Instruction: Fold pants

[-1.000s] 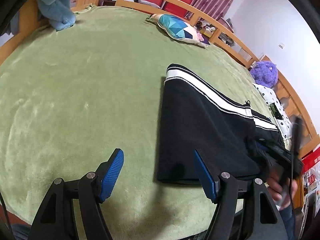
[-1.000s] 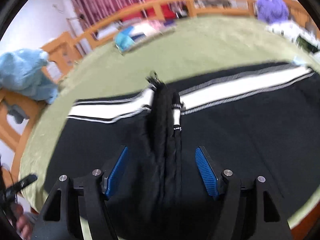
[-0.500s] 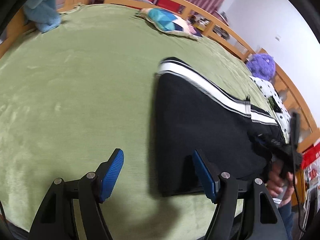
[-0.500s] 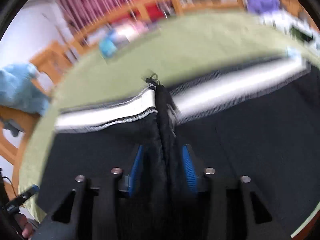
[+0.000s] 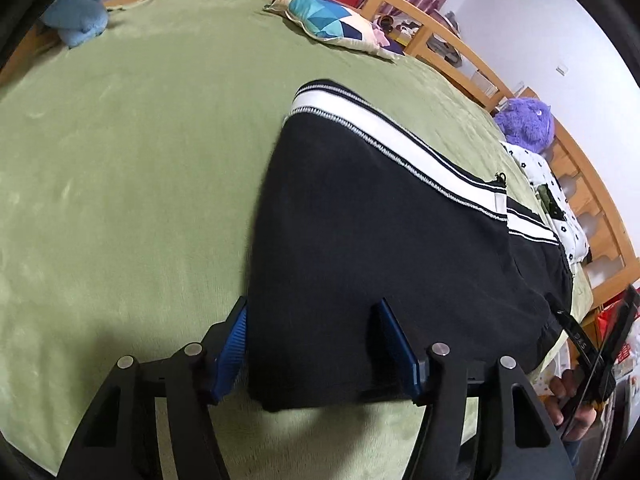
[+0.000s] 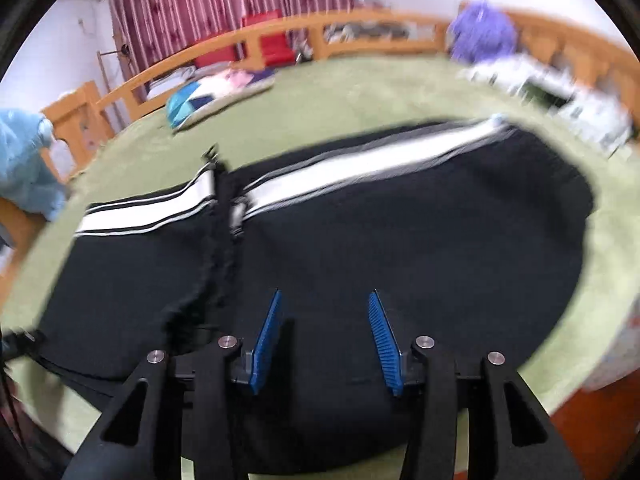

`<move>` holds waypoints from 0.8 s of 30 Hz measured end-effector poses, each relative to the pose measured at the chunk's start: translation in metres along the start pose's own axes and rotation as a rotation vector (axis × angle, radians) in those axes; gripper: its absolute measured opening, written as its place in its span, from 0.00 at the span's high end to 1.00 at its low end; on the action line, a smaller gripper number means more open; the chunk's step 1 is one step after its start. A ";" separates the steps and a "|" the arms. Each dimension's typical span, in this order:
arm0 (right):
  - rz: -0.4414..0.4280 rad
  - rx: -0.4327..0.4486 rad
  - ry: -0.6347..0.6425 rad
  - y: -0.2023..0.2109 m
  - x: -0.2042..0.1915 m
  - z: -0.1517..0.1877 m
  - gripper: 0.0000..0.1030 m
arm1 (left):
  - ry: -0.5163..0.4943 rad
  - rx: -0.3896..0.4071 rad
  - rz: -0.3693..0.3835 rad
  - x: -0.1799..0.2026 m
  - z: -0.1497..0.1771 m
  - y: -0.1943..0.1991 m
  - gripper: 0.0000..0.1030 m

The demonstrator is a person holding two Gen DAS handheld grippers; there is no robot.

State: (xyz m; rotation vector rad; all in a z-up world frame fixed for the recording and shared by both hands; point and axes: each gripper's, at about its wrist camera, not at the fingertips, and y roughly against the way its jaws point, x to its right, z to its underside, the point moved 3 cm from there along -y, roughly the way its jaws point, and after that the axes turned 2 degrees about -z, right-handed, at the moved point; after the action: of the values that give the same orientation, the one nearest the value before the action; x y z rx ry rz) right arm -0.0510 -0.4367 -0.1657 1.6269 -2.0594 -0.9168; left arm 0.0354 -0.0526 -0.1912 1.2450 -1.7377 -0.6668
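Observation:
Black pants [image 5: 380, 240] with a white side stripe lie folded on the green blanket [image 5: 140, 140]. My left gripper [image 5: 312, 342] is open, its blue pads on either side of the pants' near left corner. In the right wrist view the pants [image 6: 400, 232] spread wide, with a bunched ridge of fabric [image 6: 224, 240] left of centre. My right gripper [image 6: 326, 336] is open over flat black cloth, just right of that ridge, holding nothing. The right gripper also shows at the far right of the left wrist view [image 5: 588, 352].
A blue patterned pillow [image 5: 332, 20] and a blue plush [image 5: 80, 20] lie at the far side of the bed. A purple plush [image 5: 528, 124] and spotted cloth [image 5: 556, 200] sit at the right. A wooden rail [image 5: 440, 28] rings the bed.
My right gripper shut on the bunched ridge half a second ago, has now opened and shifted right of it. My left gripper has moved right to straddle the pants' corner.

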 end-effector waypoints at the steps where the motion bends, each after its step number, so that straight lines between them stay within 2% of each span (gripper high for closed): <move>1: 0.020 0.035 0.008 0.008 0.007 0.000 0.56 | -0.008 -0.004 -0.008 0.001 -0.003 0.000 0.41; 2: 0.035 0.054 0.008 0.014 0.015 -0.001 0.56 | -0.012 -0.001 -0.019 0.002 -0.007 0.000 0.42; 5: 0.033 0.030 -0.041 0.024 0.052 -0.008 0.55 | -0.044 0.023 -0.055 0.005 -0.017 0.000 0.43; 7: 0.039 0.016 -0.103 0.029 0.081 -0.014 0.44 | -0.066 0.030 -0.059 0.008 -0.025 0.000 0.43; 9: 0.014 -0.004 -0.138 0.027 0.110 -0.020 0.39 | -0.080 0.040 -0.065 0.011 -0.034 -0.001 0.43; 12: 0.110 -0.032 -0.156 0.017 0.148 -0.027 0.35 | -0.114 0.040 -0.090 0.015 -0.045 -0.005 0.43; 14: 0.138 -0.039 -0.175 0.010 0.171 -0.030 0.34 | -0.120 0.024 -0.091 0.016 -0.053 -0.011 0.40; 17: 0.091 -0.054 -0.248 -0.007 0.196 -0.029 0.33 | -0.086 0.003 -0.050 0.012 -0.064 -0.020 0.30; 20: -0.002 -0.074 -0.327 -0.028 0.210 -0.027 0.33 | -0.051 -0.028 -0.031 0.006 -0.073 -0.032 0.30; 24: -0.092 -0.098 -0.389 -0.056 0.219 -0.026 0.31 | -0.076 -0.115 -0.021 0.003 -0.074 -0.056 0.30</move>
State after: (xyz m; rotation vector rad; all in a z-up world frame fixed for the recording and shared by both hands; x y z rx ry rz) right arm -0.0536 -0.6596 -0.2093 1.6011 -2.1527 -1.4400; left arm 0.1263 -0.0713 -0.2005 1.1730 -1.7243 -0.8240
